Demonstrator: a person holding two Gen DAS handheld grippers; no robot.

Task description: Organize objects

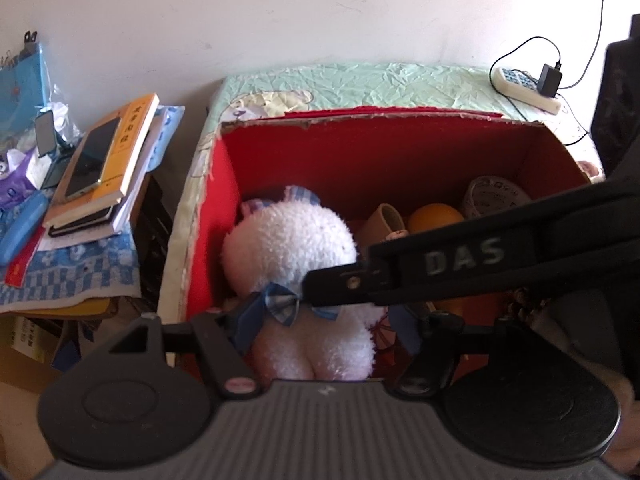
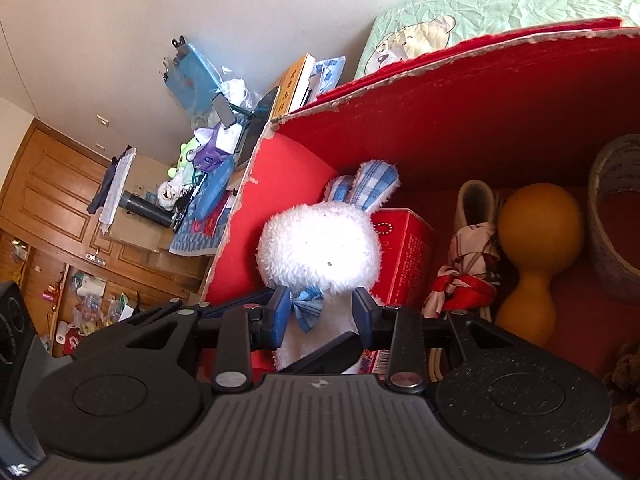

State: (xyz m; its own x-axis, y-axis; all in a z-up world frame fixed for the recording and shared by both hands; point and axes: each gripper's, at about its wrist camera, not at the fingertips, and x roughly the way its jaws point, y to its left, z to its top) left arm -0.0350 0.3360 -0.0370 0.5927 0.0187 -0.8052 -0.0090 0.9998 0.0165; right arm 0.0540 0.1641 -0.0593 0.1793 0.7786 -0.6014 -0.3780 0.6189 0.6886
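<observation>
Bunny (image 2: 320, 248) is sitting inside the red box (image 2: 460, 120), at its left side, in front of a red carton (image 2: 408, 252). Right gripper (image 2: 320, 308) is pinching its neck with both fingers. Left gripper (image 1: 326, 332) is hovering above the bunny (image 1: 292, 252) with its fingers spread wide. A gourd (image 2: 536, 248) is lying nearby.

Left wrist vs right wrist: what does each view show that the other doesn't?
Left wrist only: the power strip with its charger on the bedsheet, and the right gripper reaching across to the plush.

Right wrist only: the wooden cabinets, the small red box behind the plush, and the orange gourd at full length.

Both: the white plush rabbit with its blue bow inside the red box, the tape roll, and the book stack.
</observation>
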